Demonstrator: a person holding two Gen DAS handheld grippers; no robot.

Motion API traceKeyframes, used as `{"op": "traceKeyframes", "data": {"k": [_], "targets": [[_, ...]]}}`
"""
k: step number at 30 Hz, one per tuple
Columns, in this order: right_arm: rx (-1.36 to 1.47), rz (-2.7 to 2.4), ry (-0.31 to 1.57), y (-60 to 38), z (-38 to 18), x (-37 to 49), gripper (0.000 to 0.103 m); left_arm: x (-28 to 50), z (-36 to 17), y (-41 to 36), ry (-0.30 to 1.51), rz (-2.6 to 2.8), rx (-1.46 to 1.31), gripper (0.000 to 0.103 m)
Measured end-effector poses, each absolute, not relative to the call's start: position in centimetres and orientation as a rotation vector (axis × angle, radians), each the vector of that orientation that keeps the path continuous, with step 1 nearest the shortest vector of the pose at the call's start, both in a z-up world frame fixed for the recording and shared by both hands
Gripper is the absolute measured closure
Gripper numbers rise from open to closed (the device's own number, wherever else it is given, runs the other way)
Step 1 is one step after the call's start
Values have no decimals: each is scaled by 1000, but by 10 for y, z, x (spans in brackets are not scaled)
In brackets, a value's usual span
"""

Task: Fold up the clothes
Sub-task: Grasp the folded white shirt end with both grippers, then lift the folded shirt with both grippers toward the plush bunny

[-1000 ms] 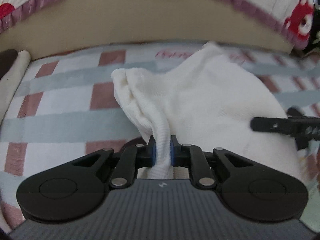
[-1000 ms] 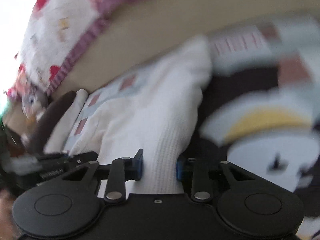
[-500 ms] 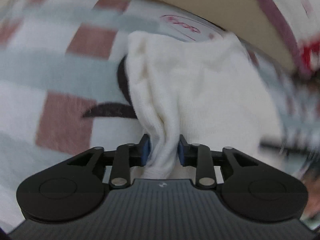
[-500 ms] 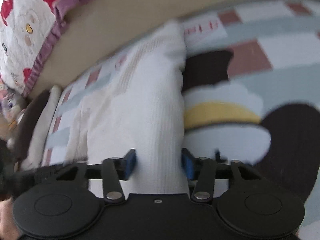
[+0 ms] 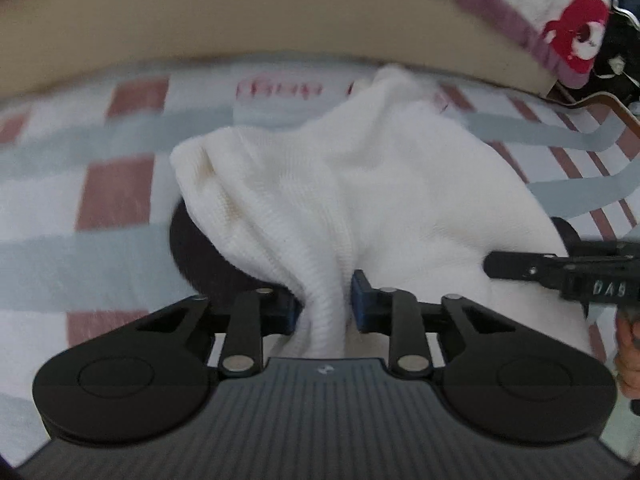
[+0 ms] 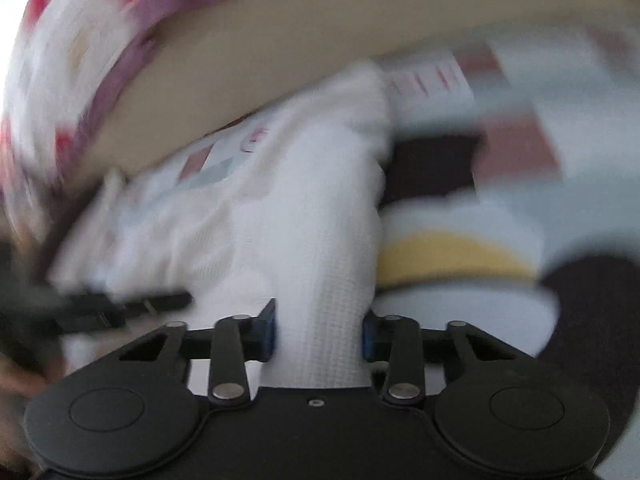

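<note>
Left gripper (image 5: 325,300): jaws closing on a bunched fold of white knit (image 5: 360,200), blue pads (image 5: 362,300) against the fabric on both sides, so gripping. Right gripper (image 6: 318,330): jaws closing too, wide band of the same knit (image 6: 320,240) filling the gap between pads (image 6: 267,330); gripping, though frame blurred. Knit lying spread on checked blanket (image 5: 100,184), pink, grey and white squares, running away from both tools toward tan edge (image 5: 240,20) at the back. Right tool also visible at right of left view (image 5: 560,272), touching the knit's near edge. Patterned quilt (image 5: 576,32) beyond the tan edge.
</note>
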State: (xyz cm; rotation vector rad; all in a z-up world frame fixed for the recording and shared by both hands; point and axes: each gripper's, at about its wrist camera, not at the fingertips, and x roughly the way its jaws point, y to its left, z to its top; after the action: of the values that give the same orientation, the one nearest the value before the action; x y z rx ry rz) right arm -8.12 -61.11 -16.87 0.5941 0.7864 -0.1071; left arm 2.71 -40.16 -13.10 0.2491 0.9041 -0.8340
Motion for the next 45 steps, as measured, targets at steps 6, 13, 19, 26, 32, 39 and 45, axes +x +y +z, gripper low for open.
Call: {"op": "traceKeyframes", "data": {"k": [6, 13, 19, 26, 32, 39, 45], "targets": [[472, -135, 790, -604, -159, -78, 65, -1, -117, -423, 821, -899, 347, 81], [717, -102, 814, -636, -180, -81, 58, 48, -139, -418, 1061, -876, 186, 76], [878, -22, 790, -650, -200, -88, 52, 55, -160, -422, 1142, -879, 225, 41], [813, 1, 744, -645, -200, -82, 53, 36, -150, -424, 1025, -856, 255, 75], [510, -38, 725, -608, -171, -74, 62, -9, -140, -450, 825, -826, 536, 77], [401, -48, 704, -584, -156, -90, 63, -25, -125, -420, 761, -866, 425, 78], [440, -136, 647, -564, -137, -109, 67, -21, -112, -412, 821, -880, 238, 81]]}}
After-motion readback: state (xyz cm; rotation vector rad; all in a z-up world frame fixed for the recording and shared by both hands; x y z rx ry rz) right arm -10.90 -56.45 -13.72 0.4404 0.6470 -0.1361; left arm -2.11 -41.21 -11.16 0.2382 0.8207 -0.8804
